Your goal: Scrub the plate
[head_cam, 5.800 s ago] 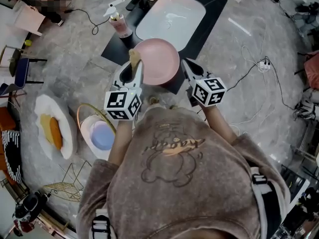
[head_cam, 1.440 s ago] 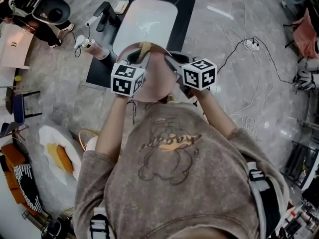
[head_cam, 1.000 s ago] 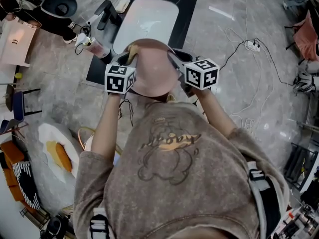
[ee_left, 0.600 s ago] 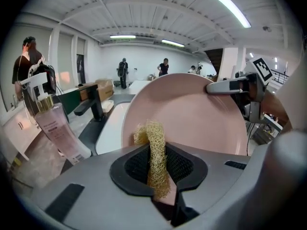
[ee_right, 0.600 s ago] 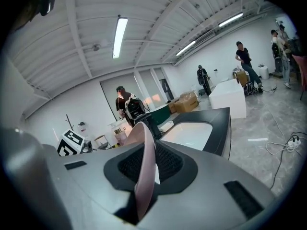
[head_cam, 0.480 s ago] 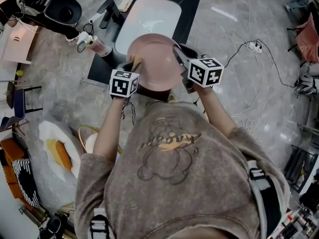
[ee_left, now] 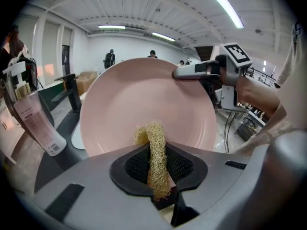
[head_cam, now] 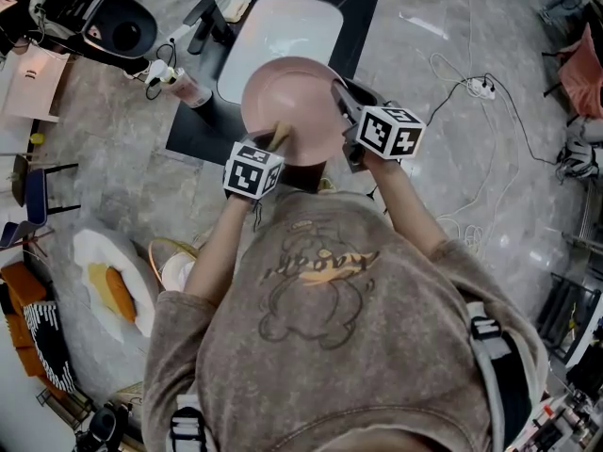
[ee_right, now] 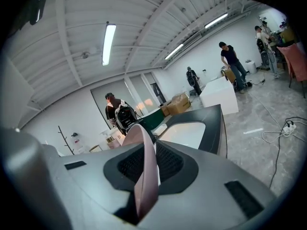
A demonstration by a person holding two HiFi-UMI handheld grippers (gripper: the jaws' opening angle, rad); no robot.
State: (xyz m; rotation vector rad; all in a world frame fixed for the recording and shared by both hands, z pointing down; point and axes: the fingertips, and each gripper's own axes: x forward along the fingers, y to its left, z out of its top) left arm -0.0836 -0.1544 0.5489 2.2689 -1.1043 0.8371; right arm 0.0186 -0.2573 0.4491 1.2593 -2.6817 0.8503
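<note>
Now: loofah pressed to the pink plate above the sink counter

Nearest the head camera is the person's brown sweatshirt [head_cam: 320, 328] with its bear print, filling the lower half of that view. Just past it, the left gripper [head_cam: 271, 145] is clamped on a strip of straw-coloured loofah scrubber [ee_left: 154, 145]. Its own view shows the jaws pinched together on the fibre. The strip's free tip curls over against the inner face of the pink plate [head_cam: 292, 102]. Seen from above, that contact sits at about six o'clock on the plate, close to the lower rim.

The right gripper [head_cam: 341, 100] bites the plate's rim at about three o'clock. In the right gripper view the rim runs edge-on between the jaws, which press it from both sides. They stand narrow, kept apart only by the rim itself. The plate hangs in the air, tilted with its hollow toward the left gripper, over the near edge of the black counter [head_cam: 193, 130].

Beyond the plate, at twelve o'clock, lies the white sink basin [head_cam: 283, 26]. A pink pump bottle [head_cam: 184, 88] stands at nine o'clock from the plate, and a black faucet [head_cam: 203, 19] at eleven. Farther out at three o'clock, a white power strip [head_cam: 480, 88] lies on the grey floor [head_cam: 443, 177]
</note>
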